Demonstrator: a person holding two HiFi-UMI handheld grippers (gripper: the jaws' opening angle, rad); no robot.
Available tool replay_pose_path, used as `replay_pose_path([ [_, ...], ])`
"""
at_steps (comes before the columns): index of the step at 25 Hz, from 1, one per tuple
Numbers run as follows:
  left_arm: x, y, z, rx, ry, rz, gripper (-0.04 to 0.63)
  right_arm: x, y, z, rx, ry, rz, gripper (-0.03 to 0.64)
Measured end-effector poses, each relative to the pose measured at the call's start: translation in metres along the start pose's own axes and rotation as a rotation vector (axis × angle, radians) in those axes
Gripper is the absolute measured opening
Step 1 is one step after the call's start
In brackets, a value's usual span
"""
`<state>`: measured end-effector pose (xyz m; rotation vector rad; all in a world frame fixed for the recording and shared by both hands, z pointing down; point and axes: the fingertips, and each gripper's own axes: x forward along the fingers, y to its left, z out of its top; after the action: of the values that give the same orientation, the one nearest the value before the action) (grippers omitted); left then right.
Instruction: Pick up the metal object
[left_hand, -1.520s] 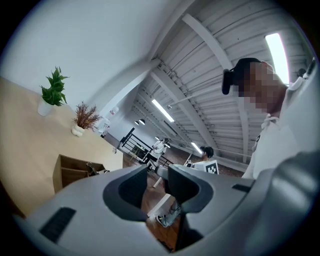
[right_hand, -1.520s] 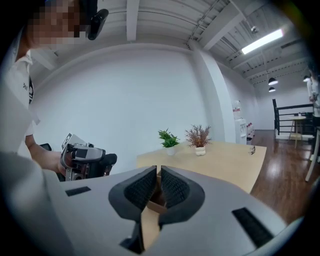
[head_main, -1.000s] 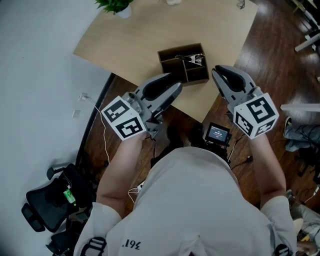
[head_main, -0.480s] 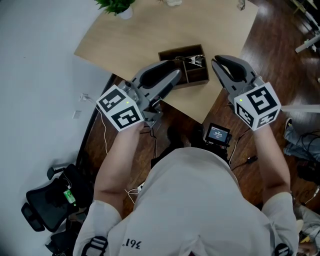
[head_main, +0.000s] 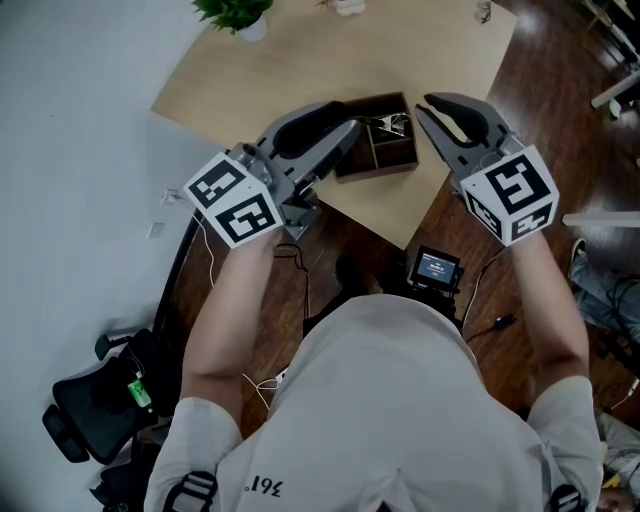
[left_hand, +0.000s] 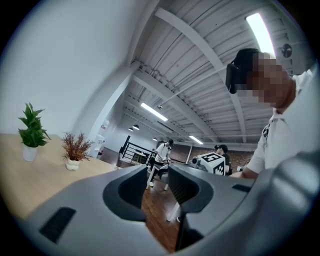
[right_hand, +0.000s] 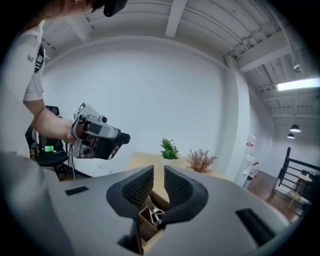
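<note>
A dark wooden box (head_main: 385, 152) with compartments stands near the front edge of the light wooden table (head_main: 270, 70). A shiny metal object (head_main: 396, 122) lies in its far right compartment. My left gripper (head_main: 350, 127) hovers over the box's left side, jaws apart with nothing between them. My right gripper (head_main: 424, 107) is held just right of the box, above the table's corner, also open and empty. In the right gripper view (right_hand: 159, 182) the metal object (right_hand: 153, 213) and the box (right_hand: 144, 229) show through the jaw gap. The left gripper view (left_hand: 159, 185) looks level across the room.
A green potted plant (head_main: 236, 12) and a dried plant (left_hand: 76, 150) stand at the table's far side. The table edge runs diagonally below the box. A small device with a screen (head_main: 435, 268) sits below it. A black chair (head_main: 100, 410) is on the floor at left. People (left_hand: 161, 155) stand far off.
Both grippers have moved up the head view towards the box and rolled a little. The left now overlaps the box's left side; the right is nearer its right corner.
</note>
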<state>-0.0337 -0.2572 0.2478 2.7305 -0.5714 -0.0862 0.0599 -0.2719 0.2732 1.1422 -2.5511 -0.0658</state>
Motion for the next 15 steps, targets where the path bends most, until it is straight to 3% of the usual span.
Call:
replay_pose_path([
  [8,0.005,0.015,0.011,0.040,-0.008,0.046,0.110,0.015,0.005,0.006,-0.110,0.028,0.031,0.057],
  [15,0.017,0.040,-0.014,0.038,0.046,0.037,0.110,0.040,0.010,-0.010,-0.165,0.093,0.072,0.058],
])
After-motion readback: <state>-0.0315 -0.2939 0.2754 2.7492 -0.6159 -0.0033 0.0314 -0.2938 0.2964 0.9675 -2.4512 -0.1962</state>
